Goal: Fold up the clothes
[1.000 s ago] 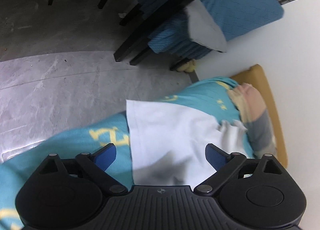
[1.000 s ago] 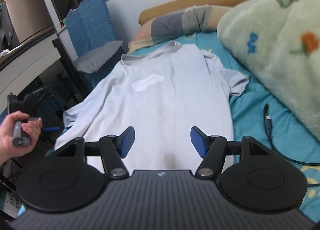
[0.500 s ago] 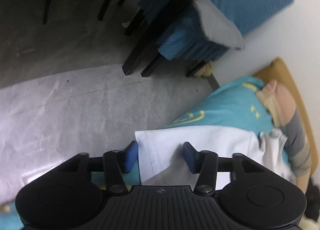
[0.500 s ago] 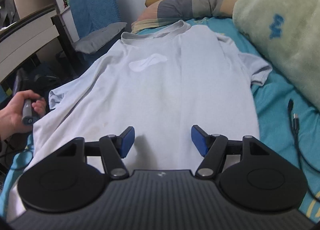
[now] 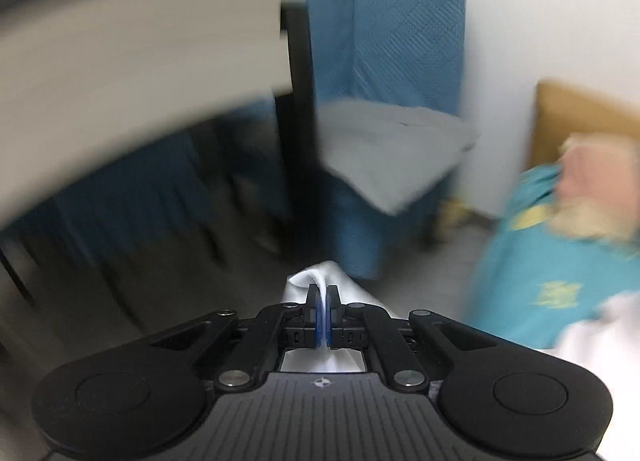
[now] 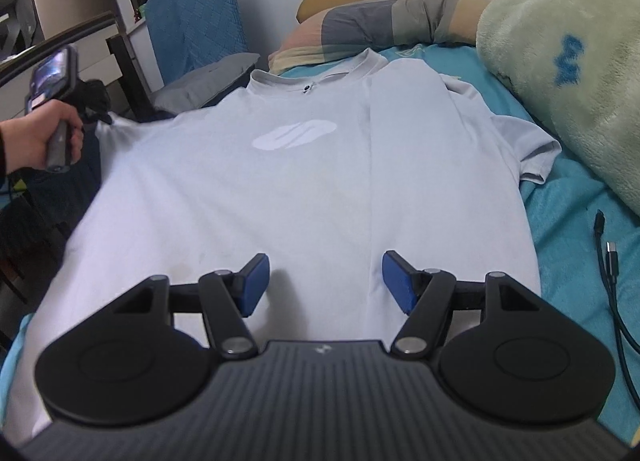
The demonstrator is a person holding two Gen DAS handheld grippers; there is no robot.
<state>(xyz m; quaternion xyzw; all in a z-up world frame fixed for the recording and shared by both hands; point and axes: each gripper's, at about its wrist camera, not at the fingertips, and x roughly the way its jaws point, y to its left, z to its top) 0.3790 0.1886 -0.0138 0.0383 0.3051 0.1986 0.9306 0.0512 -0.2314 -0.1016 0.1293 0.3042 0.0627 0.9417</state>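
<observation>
A pale grey T-shirt (image 6: 312, 181) with a white oval logo lies spread front-up on the teal bed sheet (image 6: 568, 221), collar toward the pillow. My left gripper (image 5: 322, 301) is shut on the shirt's left sleeve (image 5: 316, 281), white cloth bunched between its blue pads. In the right wrist view a hand holds that left gripper (image 6: 94, 109) at the sleeve's end, lifted off the bed's left side. My right gripper (image 6: 324, 281) hovers open over the shirt's lower middle, nothing between its fingers.
A fluffy green blanket (image 6: 560, 81) fills the bed's right side. A black cable (image 6: 612, 273) lies on the sheet by the shirt's right hem. A striped pillow (image 6: 392, 25) sits at the headboard. A blue-covered chair (image 5: 400, 61) and a dark desk (image 5: 140, 61) stand left of the bed.
My left gripper closed on the shirt's left sleeve, rolled and lifted it away from the bed edge. My right gripper dropped closer to the shirt's lower part, then held still.
</observation>
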